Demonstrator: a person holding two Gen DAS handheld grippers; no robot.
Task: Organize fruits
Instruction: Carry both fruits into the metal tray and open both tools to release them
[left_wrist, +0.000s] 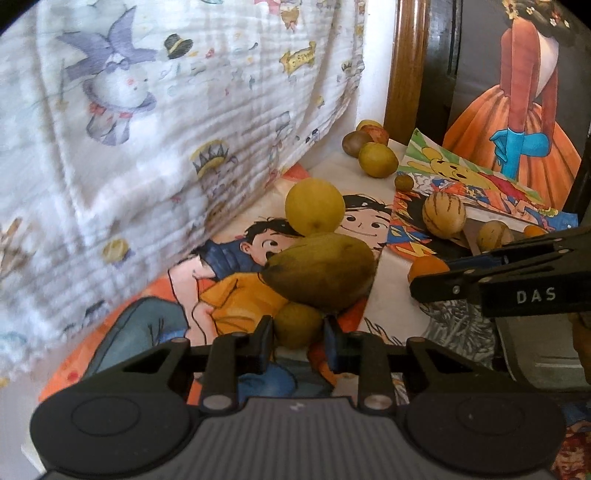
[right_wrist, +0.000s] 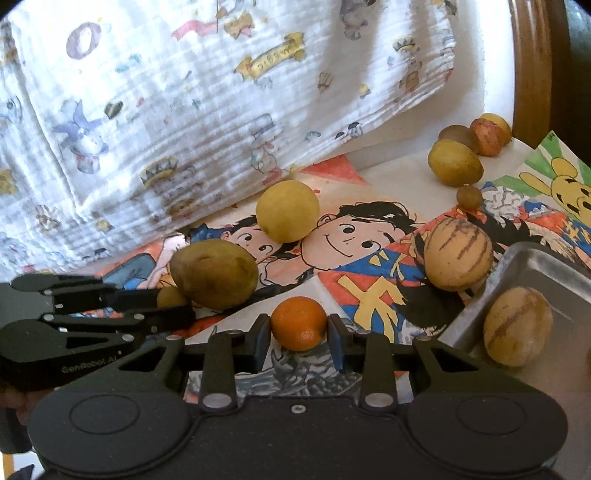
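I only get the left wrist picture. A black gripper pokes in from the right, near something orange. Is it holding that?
Observer: Yes. The right gripper has a small orange between its fingers, with the pads against both sides.
Operator: And the grey thing under that gripper?
Observer: That's a metal tray. A tan striped fruit lies inside it, near the front corner.
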